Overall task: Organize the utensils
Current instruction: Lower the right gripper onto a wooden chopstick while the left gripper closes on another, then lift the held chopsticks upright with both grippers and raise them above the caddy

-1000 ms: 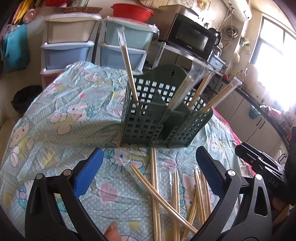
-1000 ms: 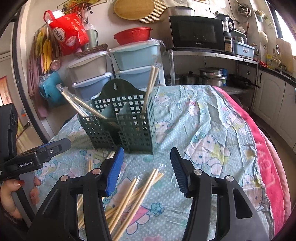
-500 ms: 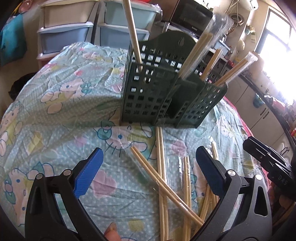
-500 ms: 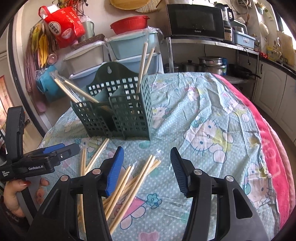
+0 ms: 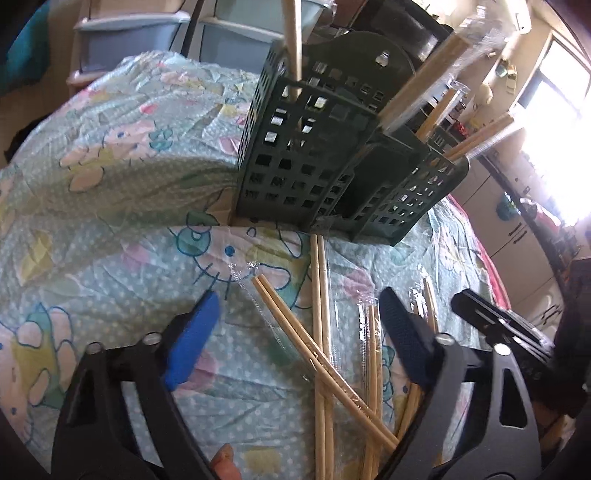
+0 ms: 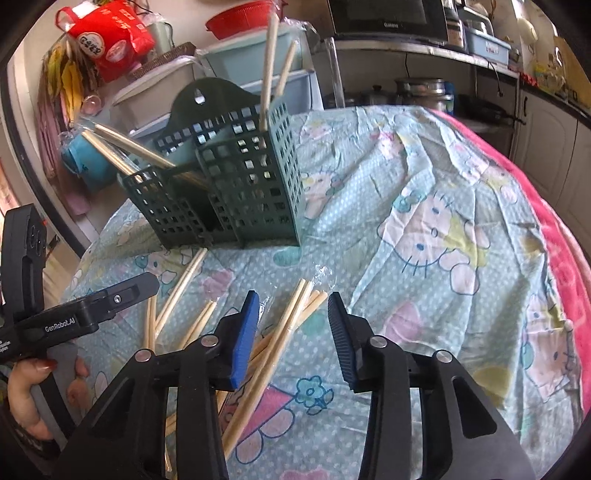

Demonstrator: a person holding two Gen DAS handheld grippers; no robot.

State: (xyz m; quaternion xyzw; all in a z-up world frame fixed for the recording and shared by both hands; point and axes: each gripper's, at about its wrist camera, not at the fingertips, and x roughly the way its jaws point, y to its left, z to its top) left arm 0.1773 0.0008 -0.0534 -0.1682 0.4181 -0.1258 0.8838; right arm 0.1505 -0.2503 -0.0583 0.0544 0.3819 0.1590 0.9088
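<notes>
A dark green slotted utensil holder stands on the patterned tablecloth, also in the right wrist view. Several wrapped chopstick pairs stand in its compartments. Several more pairs lie loose on the cloth in front of it, seen also in the right wrist view. My left gripper is open and empty, low over the loose chopsticks. My right gripper is open and empty, just above a pair of chopsticks. The left gripper shows at the left of the right wrist view.
The tablecloth covers a round table with a pink edge at the right. Plastic drawer units, a microwave and kitchen shelves stand behind the table.
Both grippers have moved forward and down toward the loose chopsticks and the holder. Both stay open and empty.
</notes>
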